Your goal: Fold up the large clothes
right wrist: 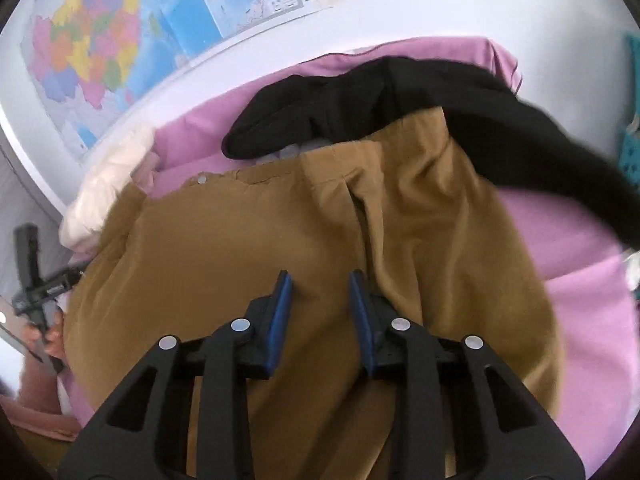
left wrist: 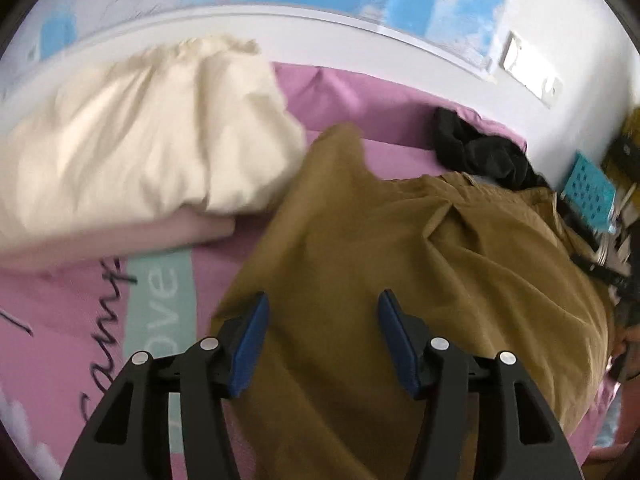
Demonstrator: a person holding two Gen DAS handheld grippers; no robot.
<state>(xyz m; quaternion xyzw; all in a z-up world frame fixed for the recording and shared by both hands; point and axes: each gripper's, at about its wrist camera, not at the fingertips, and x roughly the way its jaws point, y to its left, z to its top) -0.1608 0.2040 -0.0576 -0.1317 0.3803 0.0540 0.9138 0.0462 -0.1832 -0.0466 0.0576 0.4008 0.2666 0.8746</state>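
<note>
Here both claws, left claw (left wrist: 322, 300) and right claw (right wrist: 320, 278), hang open mid-frame over the spread brown trousers (right wrist: 320, 220), seemingly choosing a grip for folding.

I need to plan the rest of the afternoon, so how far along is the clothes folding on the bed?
Already done, it seems: a cream garment lies folded atop a pink one at the far side. In hand: nothing is gripped; the left gripper and right gripper are both open above the brown trousers, which lie spread out, unfolded. Left: folding those trousers, then the black garment heaped beside their waistband.
</note>
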